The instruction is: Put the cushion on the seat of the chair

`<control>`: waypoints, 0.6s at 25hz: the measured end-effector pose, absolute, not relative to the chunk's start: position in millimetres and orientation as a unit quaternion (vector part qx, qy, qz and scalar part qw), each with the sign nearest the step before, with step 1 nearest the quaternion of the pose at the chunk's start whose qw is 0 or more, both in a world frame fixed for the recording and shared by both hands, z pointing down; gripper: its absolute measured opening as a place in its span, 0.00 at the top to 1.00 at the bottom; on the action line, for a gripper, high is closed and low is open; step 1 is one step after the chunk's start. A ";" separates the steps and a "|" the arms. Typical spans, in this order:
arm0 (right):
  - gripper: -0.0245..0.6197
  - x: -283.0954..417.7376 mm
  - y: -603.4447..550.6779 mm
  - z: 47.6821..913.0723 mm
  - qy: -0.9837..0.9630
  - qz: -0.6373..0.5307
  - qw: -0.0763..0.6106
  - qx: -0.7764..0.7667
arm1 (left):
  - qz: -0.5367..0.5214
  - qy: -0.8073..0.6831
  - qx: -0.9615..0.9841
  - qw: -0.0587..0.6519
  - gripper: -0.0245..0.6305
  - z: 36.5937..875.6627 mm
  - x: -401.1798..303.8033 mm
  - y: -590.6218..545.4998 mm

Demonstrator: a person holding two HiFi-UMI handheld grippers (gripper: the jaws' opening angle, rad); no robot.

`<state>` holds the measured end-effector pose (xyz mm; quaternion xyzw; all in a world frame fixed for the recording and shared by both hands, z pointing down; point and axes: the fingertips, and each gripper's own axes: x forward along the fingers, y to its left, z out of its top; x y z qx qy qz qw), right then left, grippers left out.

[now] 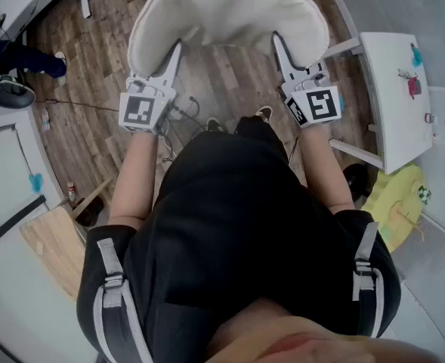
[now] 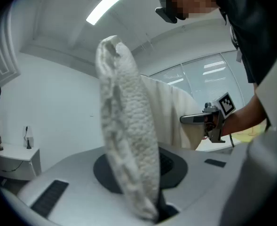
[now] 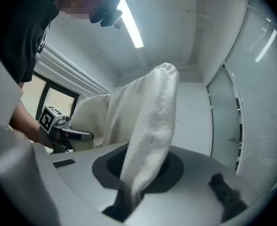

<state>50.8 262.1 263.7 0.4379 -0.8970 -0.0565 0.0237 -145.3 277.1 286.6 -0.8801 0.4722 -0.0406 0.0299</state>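
Cushion: The cream cushion [image 1: 222,13] hung in the air in front of the person, stretched wide between the two grippers and curved like a shallow arch, well above the wooden floor [image 1: 109,74].
Left gripper: The left gripper [image 1: 178,48] was clamped on the cushion's left edge. In the left gripper view the nubbly fabric was pinched thin between the closed jaws and stood up from them as a thick, upright fold.
Right gripper: The right gripper [image 1: 276,41] was clamped on the cushion's right edge. In the right gripper view the soft fabric rose from between the jaws, squeezed narrow at the bottom and widening above.
Pose: Both grippers pointed forward and about level, side by side, with the cushion's width between them. Each gripper view showed the other gripper across the cushion.
Arms: The person's bare forearms [image 1: 135,176] reached forward from black sleeves, one to each gripper.
Feet: The person's shoes [image 1: 264,113] showed on the floor below the cushion's near edge.
Surroundings: A white table [image 1: 392,119] stood to the person's right, bearing a small pink item [image 1: 413,86] and a teal one [image 1: 417,54]. A yellow object [image 1: 396,203] lay near the table's near end.
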 end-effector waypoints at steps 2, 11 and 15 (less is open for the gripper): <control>0.88 49.9 261.2 262.6 -0.898 -0.058 0.026 0.435 | -0.036 0.473 -0.880 0.026 0.87 286.8 -145.6 276.8; 0.88 50.4 259.5 264.5 -0.898 -0.056 0.030 0.436 | -0.040 0.469 -0.882 0.025 0.87 290.7 -145.7 275.1; 0.88 50.7 258.1 265.2 -0.898 -0.049 0.028 0.435 | -0.041 0.468 -0.883 0.023 0.87 290.7 -145.8 274.8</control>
